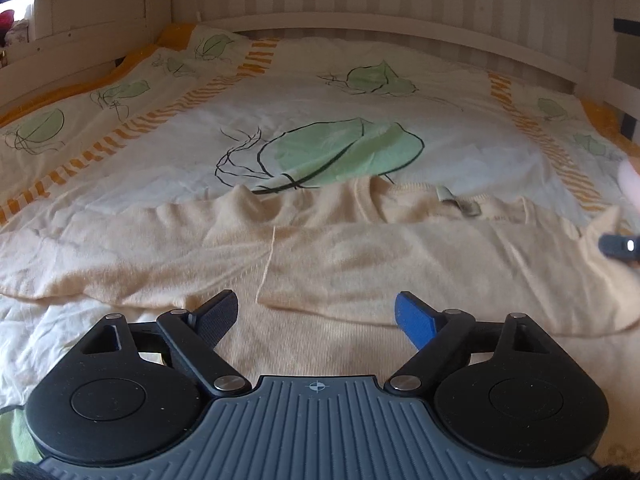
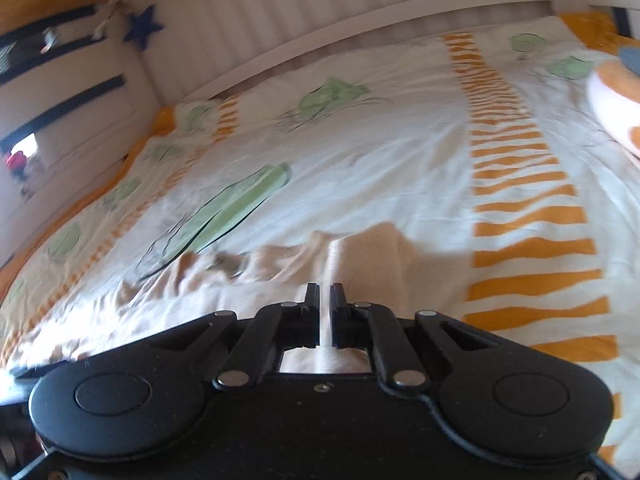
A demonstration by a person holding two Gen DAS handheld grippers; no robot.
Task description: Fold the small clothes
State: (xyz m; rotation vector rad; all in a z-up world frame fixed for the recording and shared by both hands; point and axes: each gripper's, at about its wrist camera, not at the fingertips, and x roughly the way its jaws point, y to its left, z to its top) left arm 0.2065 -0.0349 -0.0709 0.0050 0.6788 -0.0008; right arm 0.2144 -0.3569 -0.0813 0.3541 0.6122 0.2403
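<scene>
Cream knit garment [image 1: 360,264] spread flat on bed's white leaf-printed, orange-striped duvet cover [image 1: 328,92]; left hand-held gripper [image 1: 316,312] spread wide, empty, above its hem; right hand-held gripper [image 2: 325,300] pinched on a raised fabric fold.

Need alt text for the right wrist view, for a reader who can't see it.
The right claw is shut on a fold of the cream garment, lifting its edge off the bed cover, which is white with green leaves and orange stripes. A white slatted bed rail curves behind. The picture is somewhat motion-blurred.
</scene>
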